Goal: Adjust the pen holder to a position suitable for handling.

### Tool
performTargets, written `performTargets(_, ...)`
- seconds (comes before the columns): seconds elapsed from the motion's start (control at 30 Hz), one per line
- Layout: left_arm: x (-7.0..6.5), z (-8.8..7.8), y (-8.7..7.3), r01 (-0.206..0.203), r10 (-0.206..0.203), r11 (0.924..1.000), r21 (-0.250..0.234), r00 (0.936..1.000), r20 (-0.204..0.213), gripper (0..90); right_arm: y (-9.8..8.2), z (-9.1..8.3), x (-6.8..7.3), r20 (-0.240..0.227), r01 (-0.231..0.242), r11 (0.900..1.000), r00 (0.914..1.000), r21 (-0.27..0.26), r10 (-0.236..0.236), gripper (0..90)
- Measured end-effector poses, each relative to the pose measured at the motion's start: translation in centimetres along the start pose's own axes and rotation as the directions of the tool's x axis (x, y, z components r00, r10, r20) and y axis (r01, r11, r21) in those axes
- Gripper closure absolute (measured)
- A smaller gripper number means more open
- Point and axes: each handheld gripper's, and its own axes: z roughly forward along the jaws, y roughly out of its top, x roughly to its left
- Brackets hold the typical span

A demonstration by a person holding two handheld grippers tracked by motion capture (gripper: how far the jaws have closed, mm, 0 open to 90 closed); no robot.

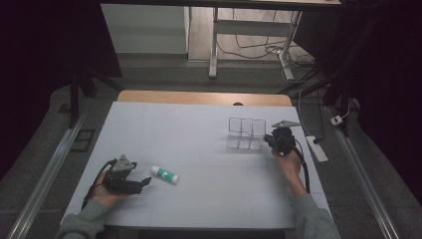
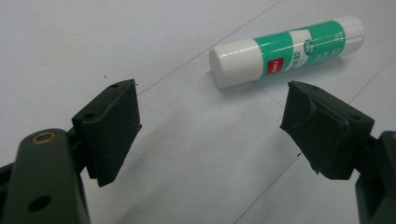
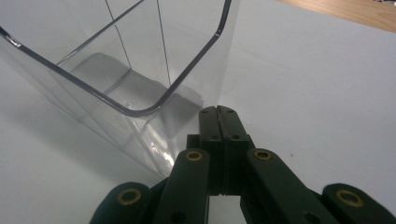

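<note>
Glue stick (image 2: 287,49) is seen lying flat on the white table (image 1: 209,149), just ahead of the left gripper (image 2: 210,123), whose jaws are spread. Being light, stiff and probably slippery, it is best pinched across its middle. The right gripper (image 3: 218,114), pressed together, sits beside the clear organizer (image 3: 140,70).

High cam looks down over the whole bench (image 1: 199,124); both tongs cams sit close-up, low, sharing its white top.

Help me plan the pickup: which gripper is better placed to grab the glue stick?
Left. The left gripper has its jaws open and aimed at the glue stick lying just ahead. The right gripper is shut beside the clear organizer, across the table.
</note>
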Motion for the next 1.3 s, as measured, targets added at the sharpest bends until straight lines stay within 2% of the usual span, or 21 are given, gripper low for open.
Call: performTargets(1.3,-0.1,0.1,0.0,-0.009,0.008,0.9999,0.010,0.9999,0.009,19.0,1.9,1.5,3.5,-0.063,0.062,0.998,0.9961,-0.008,-0.062,88.8)
